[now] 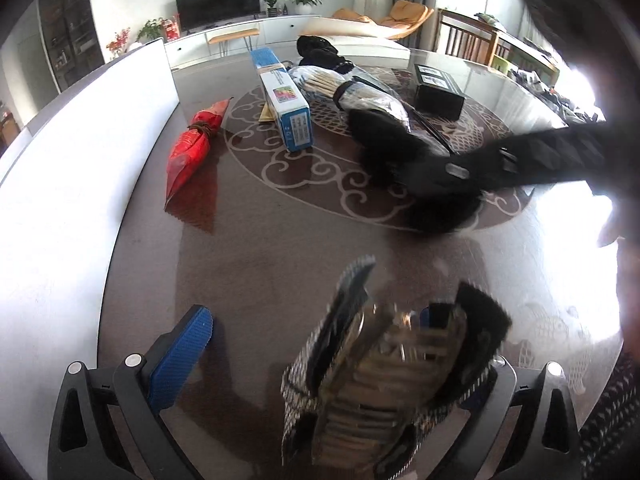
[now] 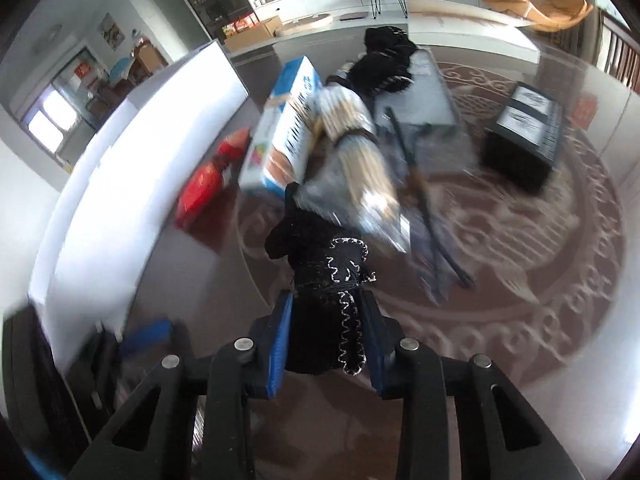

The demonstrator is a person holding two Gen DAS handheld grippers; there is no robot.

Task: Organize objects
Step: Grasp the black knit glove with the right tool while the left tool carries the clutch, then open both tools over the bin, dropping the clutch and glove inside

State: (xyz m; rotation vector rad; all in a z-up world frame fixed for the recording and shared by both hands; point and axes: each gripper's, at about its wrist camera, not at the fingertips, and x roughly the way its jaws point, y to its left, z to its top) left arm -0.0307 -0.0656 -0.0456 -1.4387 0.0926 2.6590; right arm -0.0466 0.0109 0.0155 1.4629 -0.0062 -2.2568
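On the dark round table (image 1: 280, 248) with its pale scroll pattern, everything can be placed from the blue-and-white carton (image 1: 285, 96) lying near the middle. Just left of the carton lies a red foil packet (image 1: 192, 148) tied at its neck, and beyond that stands a white board (image 1: 92, 120) along the table's edge. Right of the carton, touching it in the right wrist view, lies a clear bag of pale sticks (image 2: 356, 152), with a black fabric bundle (image 2: 386, 60) behind it and a black box (image 2: 524, 136) well to the right.

Nearer than the carton, the right gripper (image 2: 326, 340) has its blue pads pressed close on a black fabric bundle with silver zigzag trim (image 2: 328, 292), which is held clear in front of the sticks bag; the view is blurred. In the left wrist view this gripper (image 1: 452, 176) reaches in from the right with the dark bundle at its tip.

Closest of all, the left gripper (image 1: 316, 344) stands wide apart, its left blue pad (image 1: 180, 352) free. A blurred packet of pale stacked pieces (image 1: 384, 368) sits against the right finger; whether the jaws hold it I cannot tell.
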